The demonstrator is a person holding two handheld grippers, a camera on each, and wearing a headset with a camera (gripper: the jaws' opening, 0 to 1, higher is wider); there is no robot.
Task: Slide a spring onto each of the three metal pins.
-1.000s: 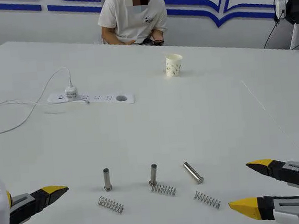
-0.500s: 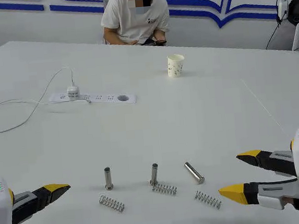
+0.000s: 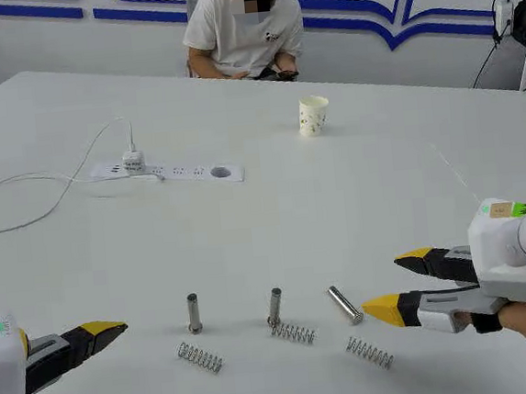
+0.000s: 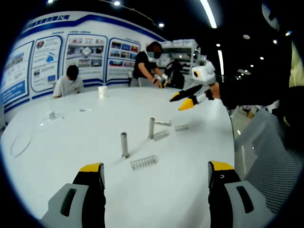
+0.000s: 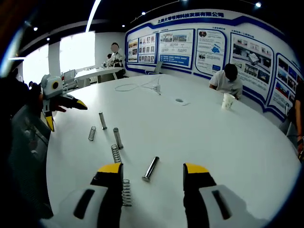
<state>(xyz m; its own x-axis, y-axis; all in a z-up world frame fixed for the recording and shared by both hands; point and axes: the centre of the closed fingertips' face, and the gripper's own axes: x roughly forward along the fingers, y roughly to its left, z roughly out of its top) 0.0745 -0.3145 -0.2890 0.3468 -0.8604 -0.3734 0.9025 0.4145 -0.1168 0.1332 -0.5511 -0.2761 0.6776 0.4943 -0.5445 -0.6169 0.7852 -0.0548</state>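
Observation:
Two metal pins stand upright on the white table, the left pin (image 3: 194, 314) and the middle pin (image 3: 274, 307). A third pin (image 3: 344, 304) lies on its side to their right. A loose spring lies in front of each: left spring (image 3: 200, 357), middle spring (image 3: 293, 333), right spring (image 3: 369, 352). My right gripper (image 3: 398, 284) is open, just right of the lying pin (image 5: 151, 168), which lies between its jaws a little ahead of the tips. My left gripper (image 3: 122, 380) is open at the bottom left, apart from the left pin (image 4: 124, 145) and spring (image 4: 144, 162).
A paper cup (image 3: 313, 116) stands far back at centre. A white power strip (image 3: 173, 172) with a plugged charger and a trailing cable lies at the back left. A person (image 3: 244, 33) sits at the table's far edge.
My right gripper has moved left and away from me, from the table's right front to beside the lying pin. The left gripper has barely moved. Pins and springs lie as before.

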